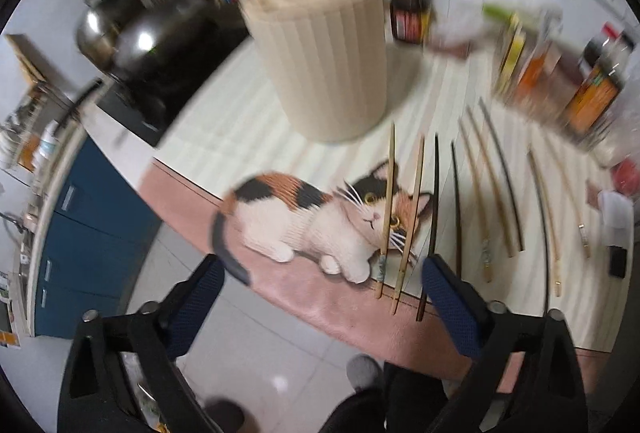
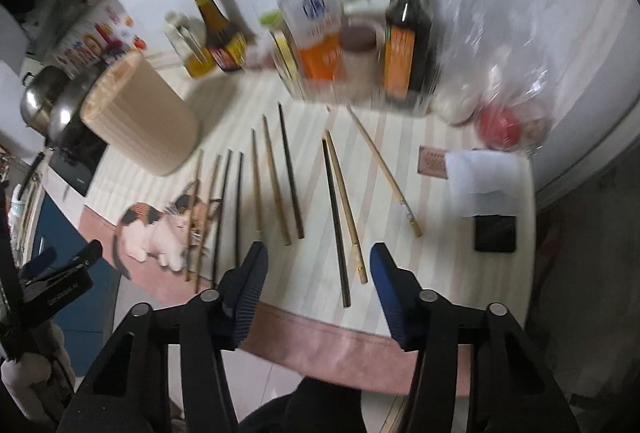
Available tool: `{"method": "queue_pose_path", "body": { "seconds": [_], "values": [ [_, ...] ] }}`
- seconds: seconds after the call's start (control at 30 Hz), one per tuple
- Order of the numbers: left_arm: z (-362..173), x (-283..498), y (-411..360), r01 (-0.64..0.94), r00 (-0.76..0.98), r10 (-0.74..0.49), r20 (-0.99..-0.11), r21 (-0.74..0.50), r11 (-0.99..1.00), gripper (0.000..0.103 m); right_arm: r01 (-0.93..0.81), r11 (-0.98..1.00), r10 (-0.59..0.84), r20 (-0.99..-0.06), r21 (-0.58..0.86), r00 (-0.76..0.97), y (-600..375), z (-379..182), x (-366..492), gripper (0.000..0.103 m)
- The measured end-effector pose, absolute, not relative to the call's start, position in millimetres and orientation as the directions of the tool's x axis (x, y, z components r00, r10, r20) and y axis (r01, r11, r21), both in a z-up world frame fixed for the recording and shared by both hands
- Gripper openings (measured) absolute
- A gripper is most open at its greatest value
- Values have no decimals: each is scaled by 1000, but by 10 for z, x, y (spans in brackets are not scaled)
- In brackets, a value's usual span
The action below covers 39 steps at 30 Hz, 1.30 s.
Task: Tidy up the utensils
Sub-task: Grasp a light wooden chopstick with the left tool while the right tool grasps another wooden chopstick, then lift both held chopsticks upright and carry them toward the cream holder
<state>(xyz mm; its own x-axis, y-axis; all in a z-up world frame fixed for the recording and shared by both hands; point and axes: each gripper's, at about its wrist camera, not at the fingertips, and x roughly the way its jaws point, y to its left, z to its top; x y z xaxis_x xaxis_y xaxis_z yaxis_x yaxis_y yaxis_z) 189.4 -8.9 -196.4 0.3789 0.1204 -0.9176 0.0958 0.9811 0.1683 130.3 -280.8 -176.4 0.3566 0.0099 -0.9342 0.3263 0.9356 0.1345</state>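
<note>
Several chopsticks, some bamboo and some dark, lie side by side on a striped mat (image 2: 424,201) with a cat picture (image 1: 320,225). A beige ribbed utensil holder (image 1: 324,61) (image 2: 140,117) stands upright at the mat's back left. My left gripper (image 1: 320,265) hangs open over the mat's front edge, with two bamboo chopsticks (image 1: 388,213) and a dark one (image 1: 435,209) between its fingers' lines, none touched. My right gripper (image 2: 319,251) is open above a dark chopstick (image 2: 335,217) and a bamboo one (image 2: 347,209). The left gripper (image 2: 68,255) also shows at the far left of the right wrist view.
Sauce bottles (image 2: 406,33) and packets crowd the back of the counter. A plastic bag (image 2: 504,45) lies at the back right, with a paper slip (image 2: 480,177) and a small black block (image 2: 495,233) near the right edge. A wok (image 1: 160,49) sits on the stove at the left. Blue cabinets (image 1: 88,233) and the floor lie below.
</note>
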Motion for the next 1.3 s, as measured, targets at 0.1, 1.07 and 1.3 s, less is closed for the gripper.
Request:
{"method": "queue_pose_path", "body": {
  "seconds": [0.1, 1.07, 1.3],
  "values": [
    [-2402, 2157, -189, 107, 274, 108, -955, 142, 984, 64, 348, 927, 36, -958, 138, 283, -2990, -2181, 1585, 50],
    [-3414, 3078, -542, 201, 117, 58, -991, 81, 976, 5, 337, 941, -27, -999, -33, -21, -3163, -3546, 2450, 7],
    [-3387, 2770, -120, 104, -5, 16, -1000, 16, 994, 5, 381, 924, 27, -998, 4, -55, -3164, -3572, 1972, 7]
  ]
}}
